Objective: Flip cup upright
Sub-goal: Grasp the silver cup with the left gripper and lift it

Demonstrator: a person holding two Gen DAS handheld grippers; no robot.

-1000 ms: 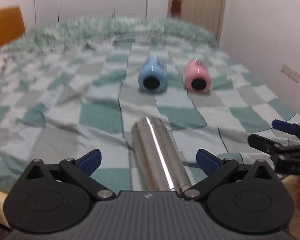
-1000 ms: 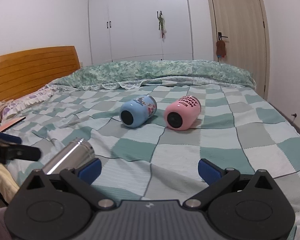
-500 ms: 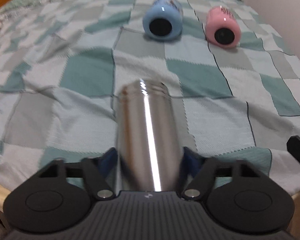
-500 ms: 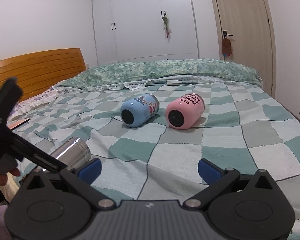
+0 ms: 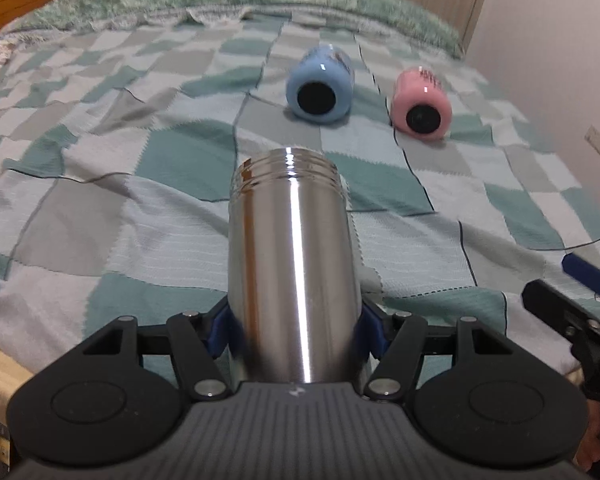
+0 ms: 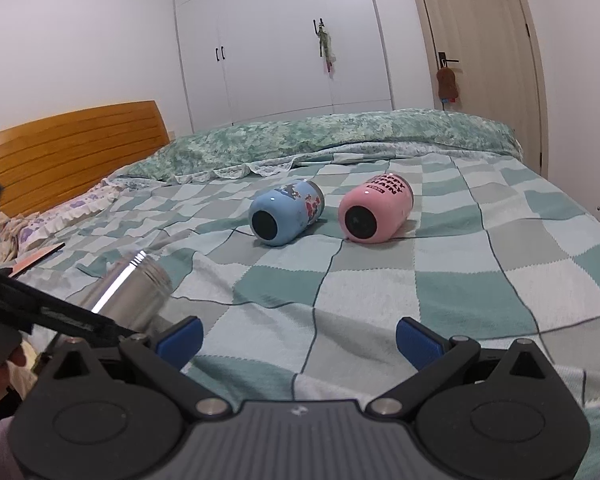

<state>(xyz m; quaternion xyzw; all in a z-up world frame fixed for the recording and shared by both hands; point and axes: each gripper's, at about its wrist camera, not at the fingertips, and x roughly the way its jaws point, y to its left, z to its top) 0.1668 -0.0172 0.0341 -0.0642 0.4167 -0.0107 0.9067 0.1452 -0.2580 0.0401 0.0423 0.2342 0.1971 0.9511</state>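
A steel cup with a threaded mouth points away from me, held near its base between the blue pads of my left gripper, which is shut on it. It is tilted up off the checked bedspread. The same cup shows in the right wrist view, at the left. My right gripper is open and empty above the bed's near edge; it also shows at the right edge of the left wrist view.
A blue cup and a pink cup lie on their sides mid-bed, bases toward me. A wooden headboard is at the left, a rolled quilt at the far side, a wardrobe and door behind.
My left gripper closed on the steel cup and raised its mouth end off the bedspread. The right gripper stayed open and hardly moved.
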